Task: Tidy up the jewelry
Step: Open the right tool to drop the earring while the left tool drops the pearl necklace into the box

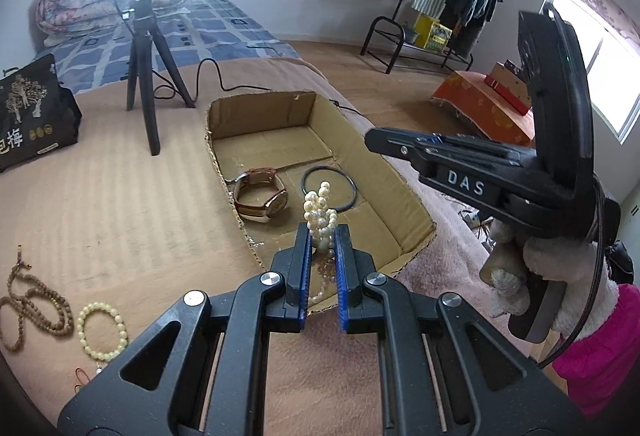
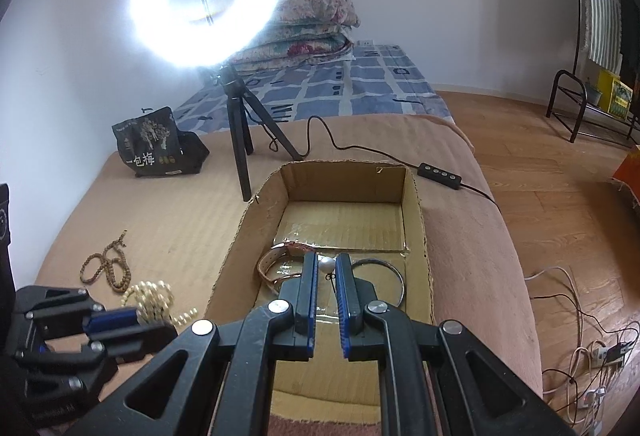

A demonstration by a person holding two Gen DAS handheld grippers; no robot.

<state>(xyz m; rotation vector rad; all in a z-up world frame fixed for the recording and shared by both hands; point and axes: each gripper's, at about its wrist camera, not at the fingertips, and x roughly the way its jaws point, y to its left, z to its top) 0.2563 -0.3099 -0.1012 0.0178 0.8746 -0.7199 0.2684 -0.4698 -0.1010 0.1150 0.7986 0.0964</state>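
Your left gripper (image 1: 323, 236) clamped the white pearl strand (image 1: 320, 213); your right gripper (image 2: 327, 268) pinched a small pearl earring (image 2: 325, 265). Both needed lowering inside the cardboard box (image 1: 408, 224) before release.

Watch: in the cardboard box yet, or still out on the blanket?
In. The watch lies on the floor of the box, beside a black ring.

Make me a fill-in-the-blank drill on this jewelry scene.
The left hand-held gripper is shut on a strand of ____.
In the cardboard box, a watch lies beside a black ____.
The brown bead necklace lies ____ the box.
The right hand-held gripper pinches one white ____.
Missing words: pearls; ring; outside; pearl
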